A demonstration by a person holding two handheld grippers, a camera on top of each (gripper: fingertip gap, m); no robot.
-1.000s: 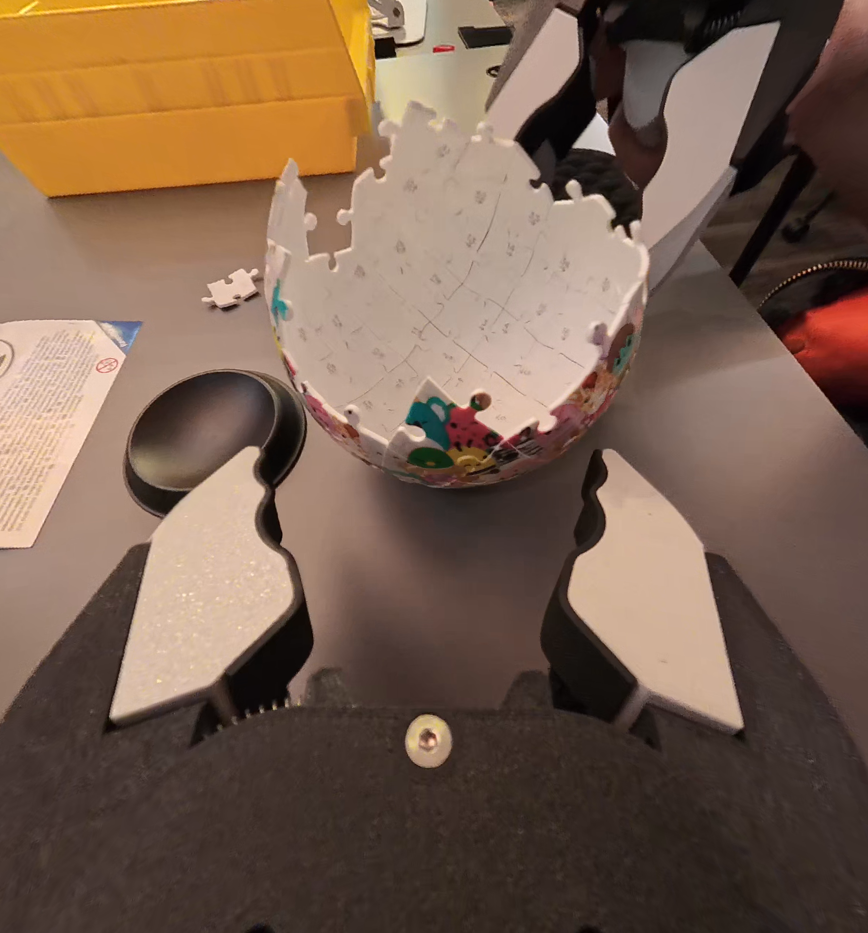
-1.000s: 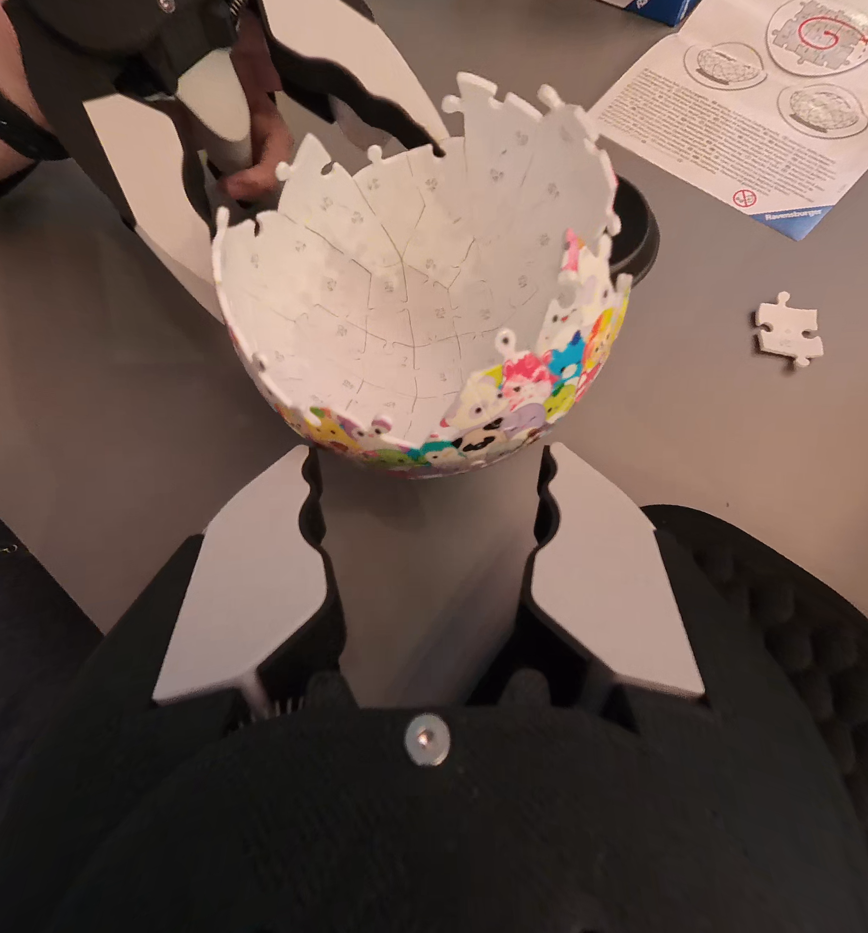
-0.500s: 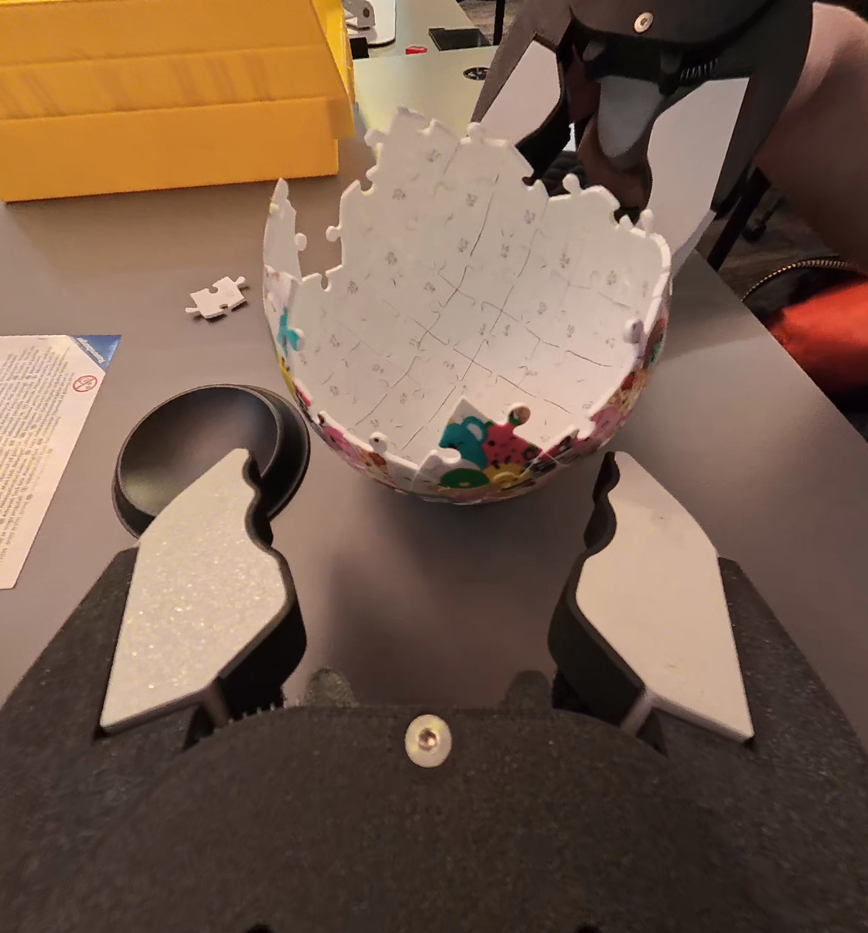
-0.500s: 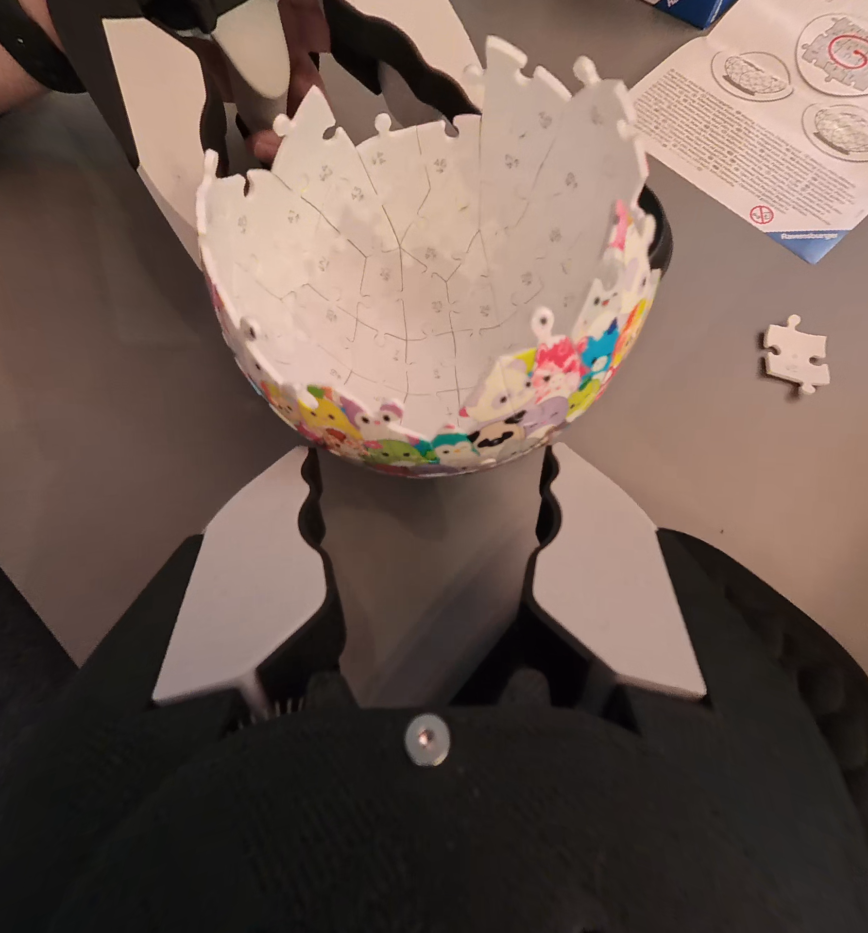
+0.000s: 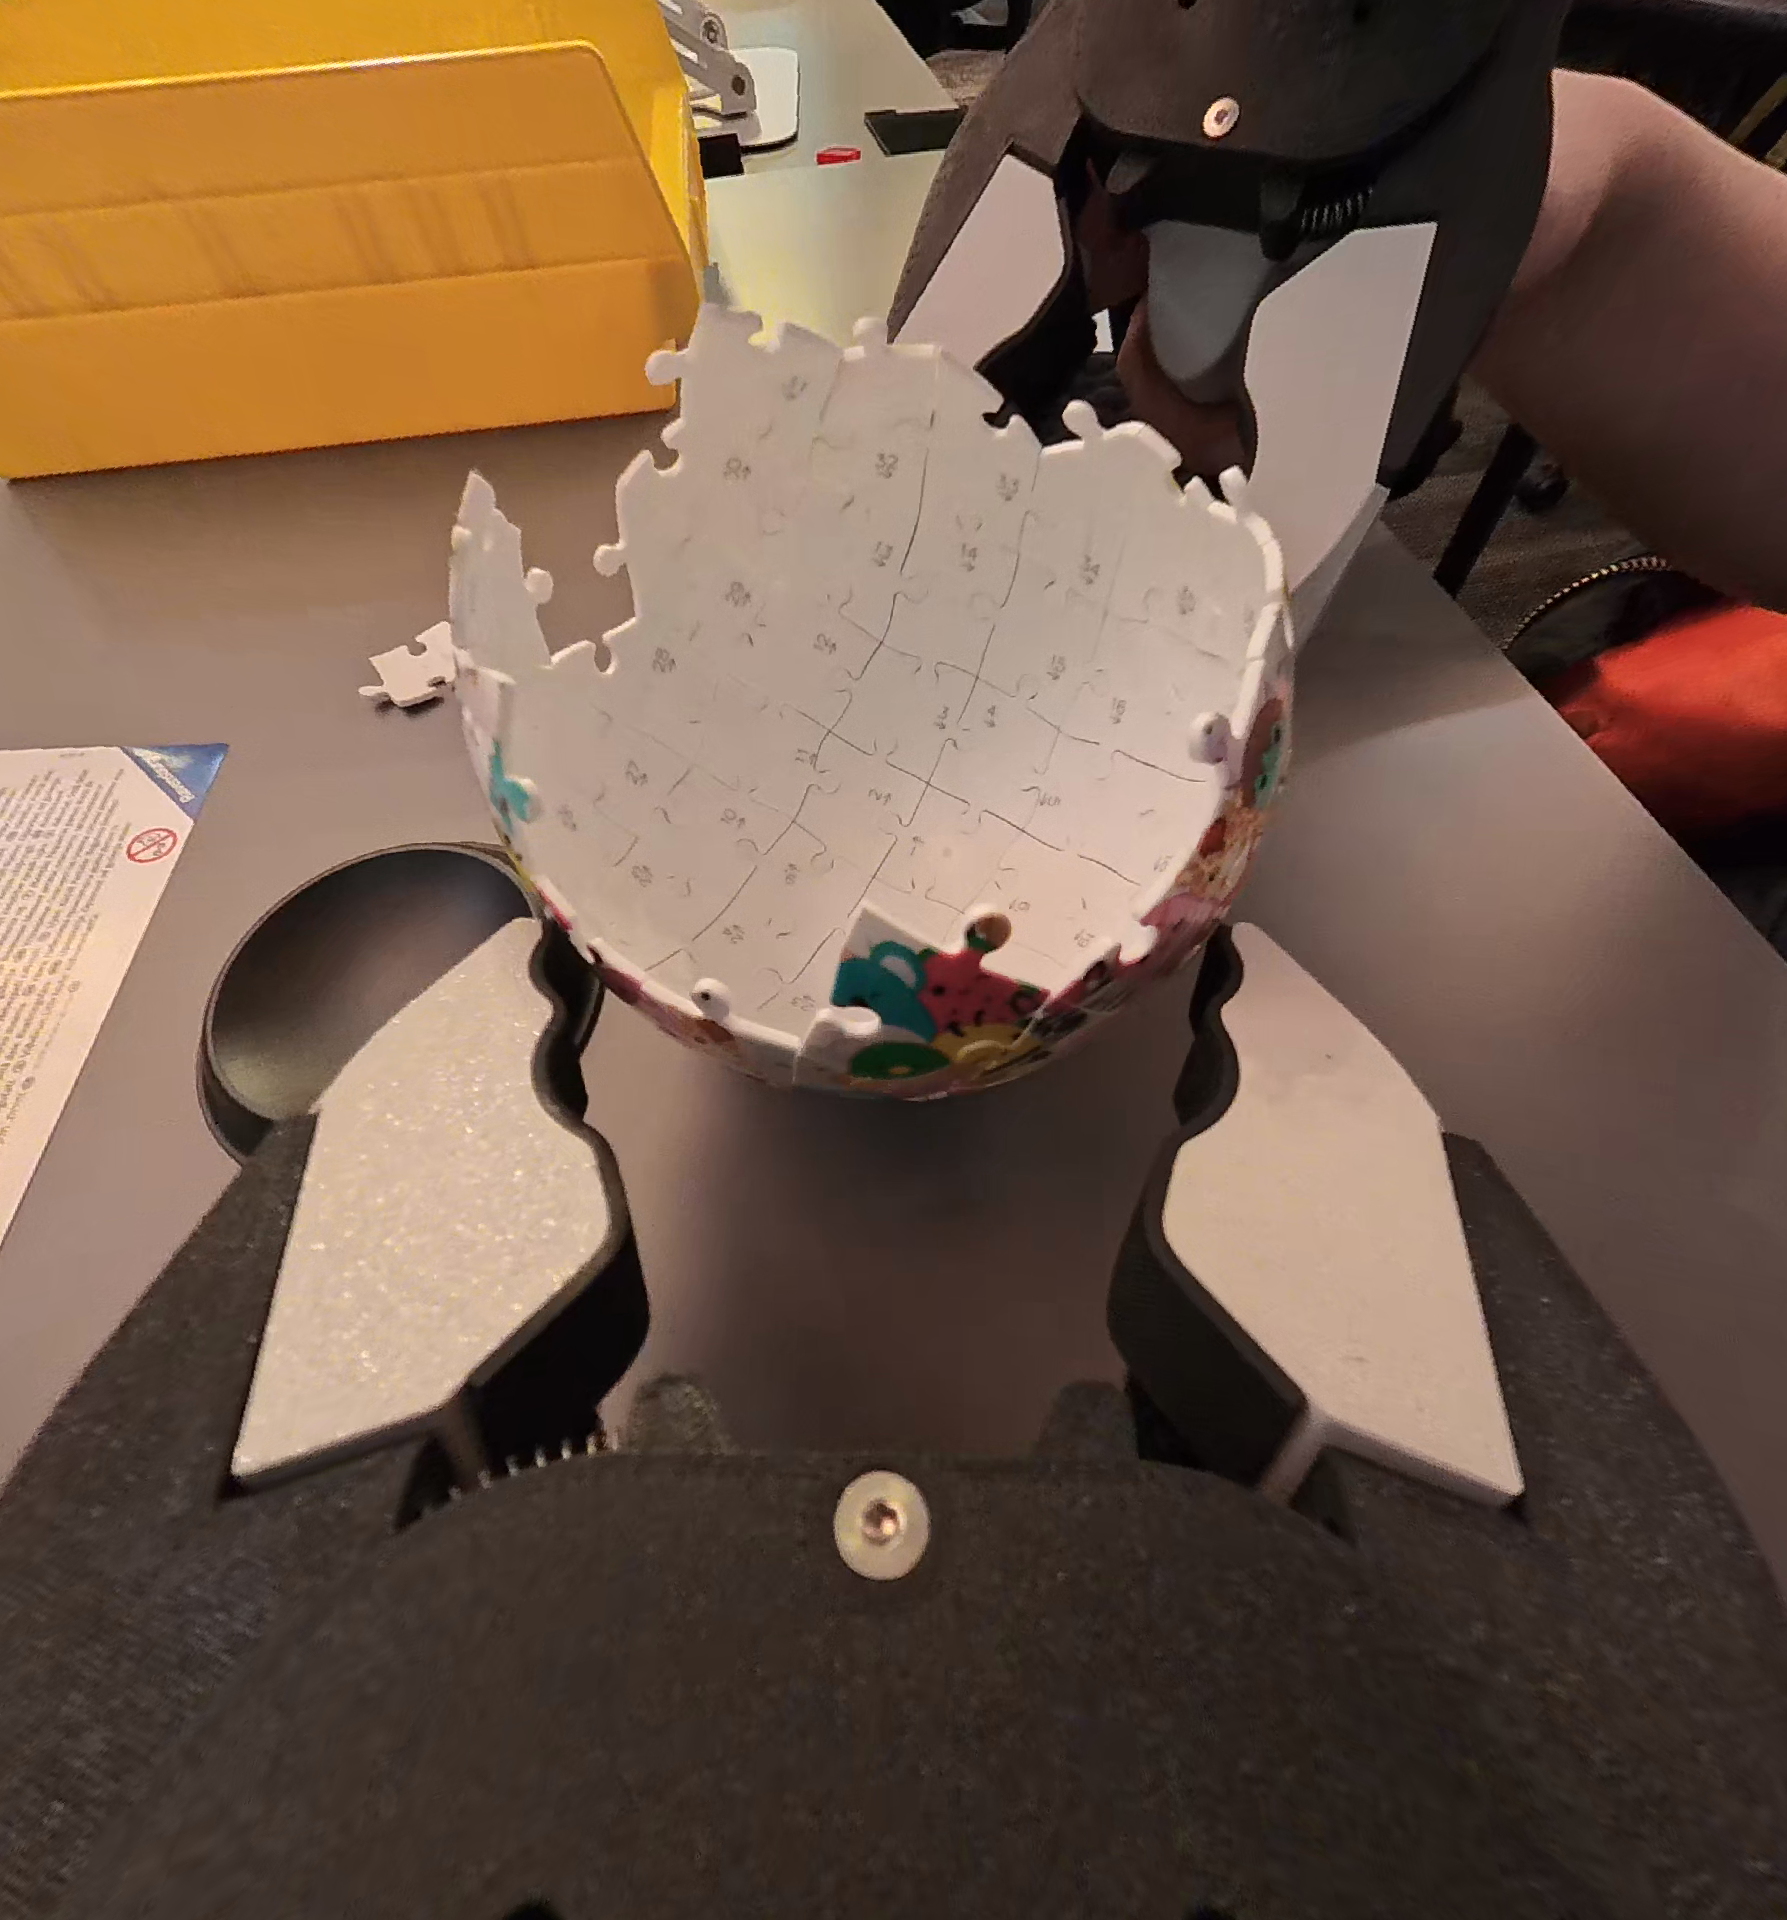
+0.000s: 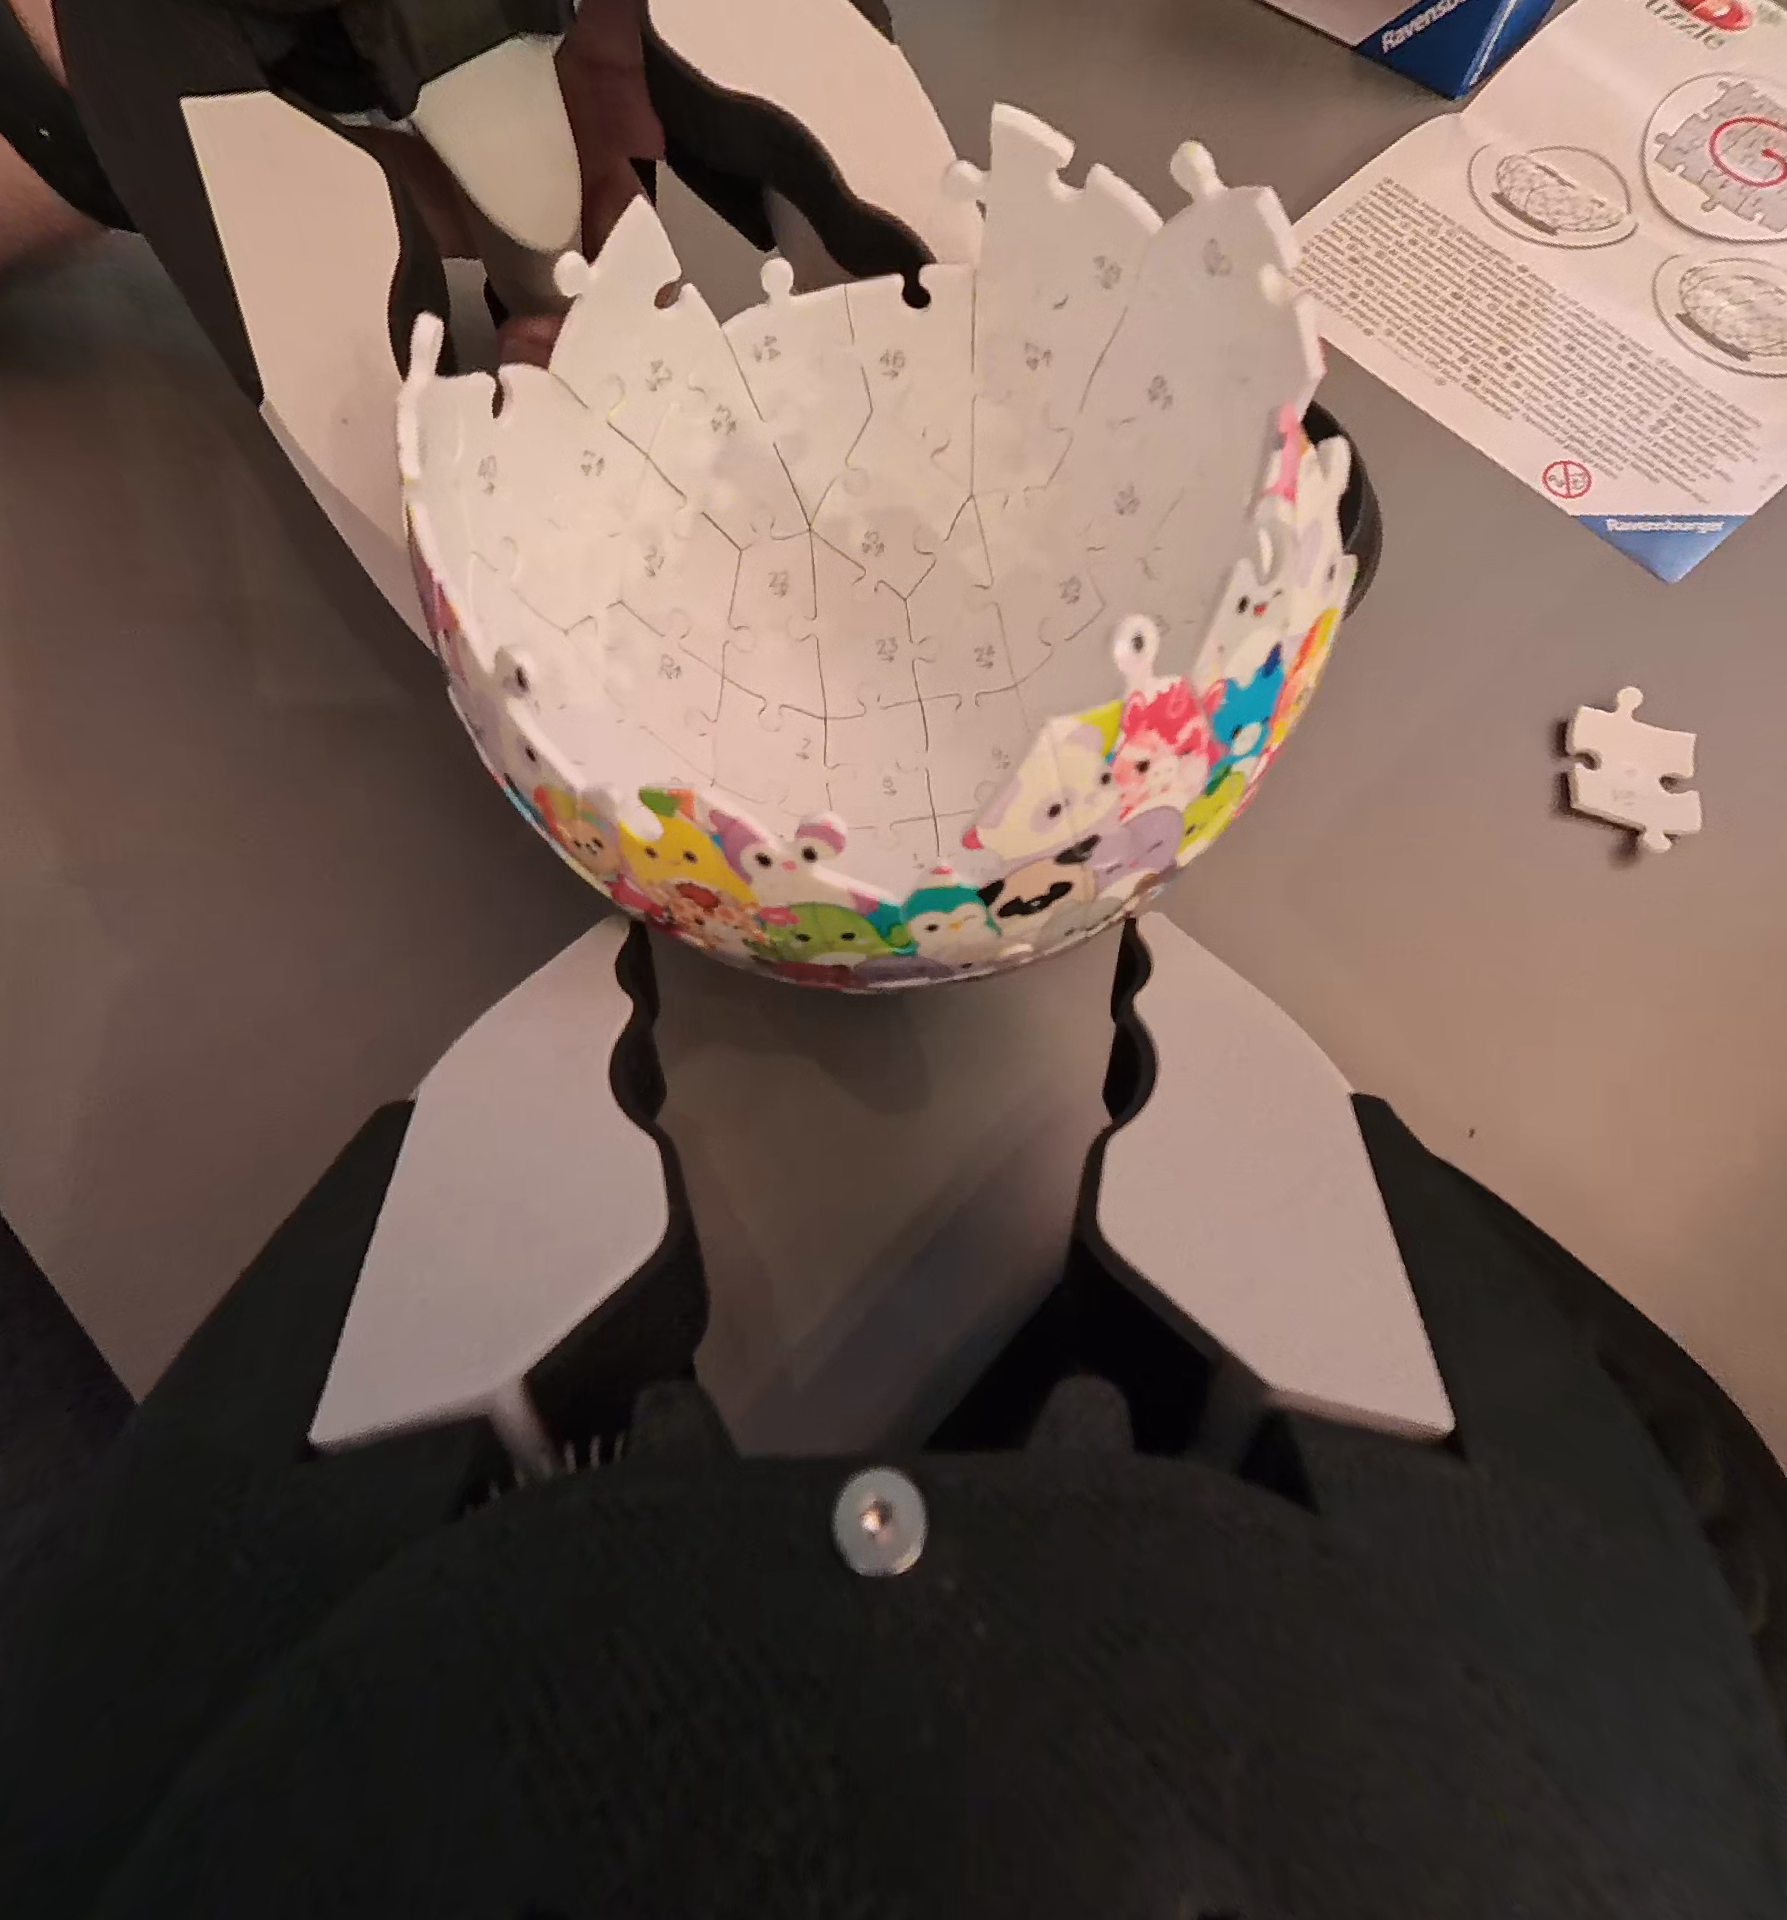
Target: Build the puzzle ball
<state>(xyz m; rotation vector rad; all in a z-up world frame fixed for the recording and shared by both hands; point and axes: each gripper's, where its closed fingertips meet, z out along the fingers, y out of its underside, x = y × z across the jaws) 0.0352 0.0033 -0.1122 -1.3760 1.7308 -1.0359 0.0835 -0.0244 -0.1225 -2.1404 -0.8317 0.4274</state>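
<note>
Collapse looked the main risk: the ball [image 5: 868,727] was only a half-built shell with a jagged rim, seated on the bare table [image 5: 1491,935] rather than in the black stand [image 5: 349,966] just beside it, so a squeeze from either side could, in my judgement, pop pieces apart or roll it. Left gripper [image 5: 884,997] stood with its fingers wide apart, empty, the ball's lower curve sitting between the tips, close but whether touching I could not tell. Right gripper [image 6: 878,971] faced it from the opposite side of the ball, fingers likewise spread and empty, tips just below the coloured wall. One loose piece [image 6: 1632,774] lay on the table beyond the stand from the ball, near the leaflet [image 6: 1595,312]; a yellow bin [image 5: 297,239] stood well behind the ball.
</note>
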